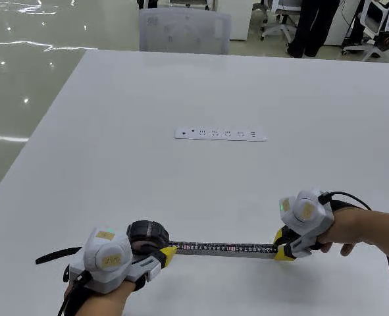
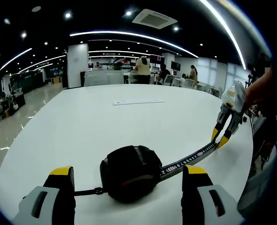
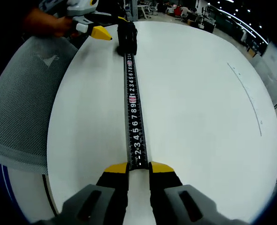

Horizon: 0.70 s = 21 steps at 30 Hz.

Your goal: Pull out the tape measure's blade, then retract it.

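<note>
Fingers (image 3: 116,168) of the right gripper (image 3: 138,165) pinch the end of the dark numbered blade (image 3: 131,93). Fingers of the left gripper (image 2: 128,170) gape, straddling the black round tape-measure case (image 2: 130,180) at the near edge of the white counter (image 1: 181,85). Advise: steady case, keep blade straight.

Head view: from near edge, angled down & fwd over white table (image 1: 115,164). Left gripper view: low, close behind tape case (image 2: 130,172), facing along blade (image 2: 190,160). Right gripper view: opp. end, looking back. All 3 share blade, power strip (image 1: 220,133).
</note>
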Motion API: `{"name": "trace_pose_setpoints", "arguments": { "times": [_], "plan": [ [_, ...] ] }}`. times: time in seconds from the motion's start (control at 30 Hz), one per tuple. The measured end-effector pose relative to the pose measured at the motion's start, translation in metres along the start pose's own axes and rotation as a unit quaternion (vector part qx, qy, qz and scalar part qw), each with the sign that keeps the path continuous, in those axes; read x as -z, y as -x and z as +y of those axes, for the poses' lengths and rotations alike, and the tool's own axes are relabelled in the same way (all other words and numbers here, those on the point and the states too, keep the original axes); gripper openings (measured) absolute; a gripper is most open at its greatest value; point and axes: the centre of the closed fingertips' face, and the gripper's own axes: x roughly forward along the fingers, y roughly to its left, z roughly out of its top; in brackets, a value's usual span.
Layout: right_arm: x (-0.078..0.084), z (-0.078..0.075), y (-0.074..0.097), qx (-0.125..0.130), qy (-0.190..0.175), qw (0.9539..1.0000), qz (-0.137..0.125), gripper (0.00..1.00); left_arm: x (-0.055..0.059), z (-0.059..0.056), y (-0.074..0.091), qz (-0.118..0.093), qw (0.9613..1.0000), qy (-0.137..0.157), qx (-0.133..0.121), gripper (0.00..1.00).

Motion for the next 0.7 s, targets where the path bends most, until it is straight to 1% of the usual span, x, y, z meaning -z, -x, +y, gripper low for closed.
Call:
{"name": "trace_pose_setpoints", "arguments": {
  "times": [0.17,0.27,0.3,0.33,0.4,0.5,0.57,0.6,0.67,0.7],
  "plan": [
    [0.001,0.000,-0.001,-0.005,0.028,0.9995,0.015,0.15,0.001,-0.001,-0.003,0.007,0.9999,0.012,-0.004,0.90],
    [0.001,0.000,-0.001,-0.004,0.017,0.9997,0.019,0.14,0.003,-0.001,-0.007,0.010,0.9993,0.037,-0.005,0.89],
    [0.000,0.000,-0.001,-0.001,0.013,0.9997,0.023,0.14,0.003,0.000,-0.009,0.009,0.9992,0.039,-0.008,0.89],
    [0.001,0.000,-0.001,0.006,0.003,0.9995,0.031,0.14,0.003,0.000,-0.010,0.007,0.9990,0.043,-0.008,0.88],
    [-0.001,0.001,-0.002,0.009,0.006,0.9990,0.044,0.14,0.005,-0.001,-0.013,0.014,0.9981,0.060,-0.009,0.83],
    [0.000,0.001,-0.003,0.010,0.005,0.9986,0.051,0.14,0.006,0.001,-0.016,0.019,0.9973,0.068,-0.020,0.79],
    [0.001,0.000,-0.003,0.012,-0.001,0.9984,0.056,0.14,0.009,-0.001,-0.016,0.032,0.9959,0.082,-0.021,0.72],
    [0.001,0.000,-0.003,0.013,-0.001,0.9982,0.058,0.14,0.008,-0.001,-0.016,0.029,0.9958,0.085,-0.020,0.70],
    [0.002,-0.001,-0.003,0.020,-0.033,0.9975,0.060,0.14,0.006,-0.001,-0.017,0.031,0.9956,0.085,-0.026,0.68],
    [0.001,-0.001,-0.003,0.020,-0.034,0.9975,0.058,0.14,0.007,-0.003,-0.019,0.037,0.9953,0.087,-0.022,0.68]
  ]
}}
